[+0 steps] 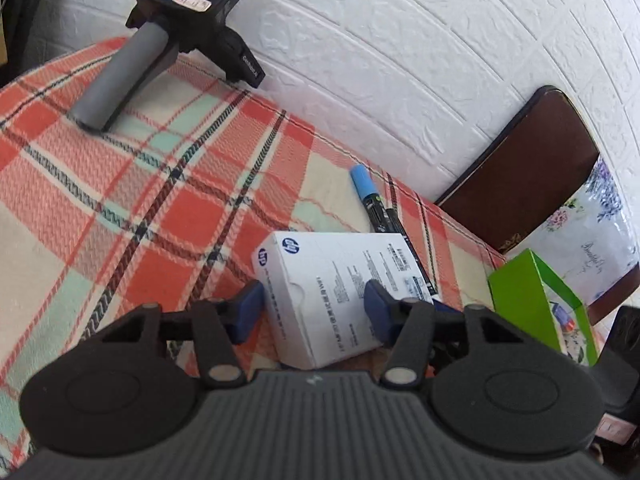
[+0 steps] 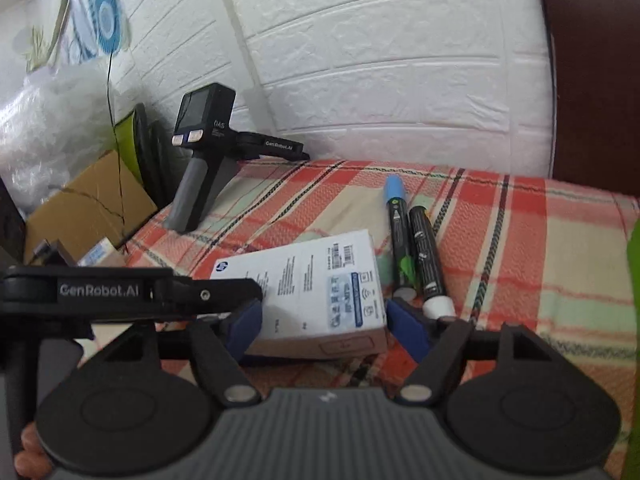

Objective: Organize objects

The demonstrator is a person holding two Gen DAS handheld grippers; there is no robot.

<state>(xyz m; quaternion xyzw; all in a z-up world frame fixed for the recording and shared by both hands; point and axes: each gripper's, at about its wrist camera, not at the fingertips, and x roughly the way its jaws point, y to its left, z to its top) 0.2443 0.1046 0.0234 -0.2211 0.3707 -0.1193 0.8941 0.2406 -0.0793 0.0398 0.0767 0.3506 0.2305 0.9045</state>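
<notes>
Both grippers bracket the same white HP box (image 1: pixel 336 292), which lies flat on the plaid tablecloth (image 1: pixel 120 184). Seen from its own camera, the left gripper (image 1: pixel 316 306) has its blue pads (image 1: pixel 250 312) spread wide: one sits just beside the box's near-left edge and the other rests over the box's printed top face, and I cannot tell whether either actually presses on the cardboard. From the right wrist view, the right gripper (image 2: pixel 322 326) is likewise spread, one blue pad (image 2: pixel 406 330) on each side of the near end of the box (image 2: pixel 316 284), with a sliver of gap showing at least on the right side, so it is not clamped.

Just beyond the box lie two markers side by side, nearly touching: a black one with a light blue cap (image 2: pixel 398 232) and a black one with a white cap (image 2: pixel 428 260), the white cap end close to the right gripper's right-hand pad. In the left wrist view only the blue-capped one shows clearly (image 1: pixel 366 196), partly hidden behind the box.

A green carton (image 1: pixel 540 304) stands to the right of the box, near a floral bag (image 1: pixel 592 240) and a dark brown chair back (image 1: pixel 528 172). Farther off, against the white brick-pattern wall (image 2: pixel 380 60), a spare handheld unit with a grey handle (image 2: pixel 200 168) (marked GenRobot.AI) stands propped on the cloth's far edge. A cardboard box (image 2: pixel 88 204) sits off the table to the left.
</notes>
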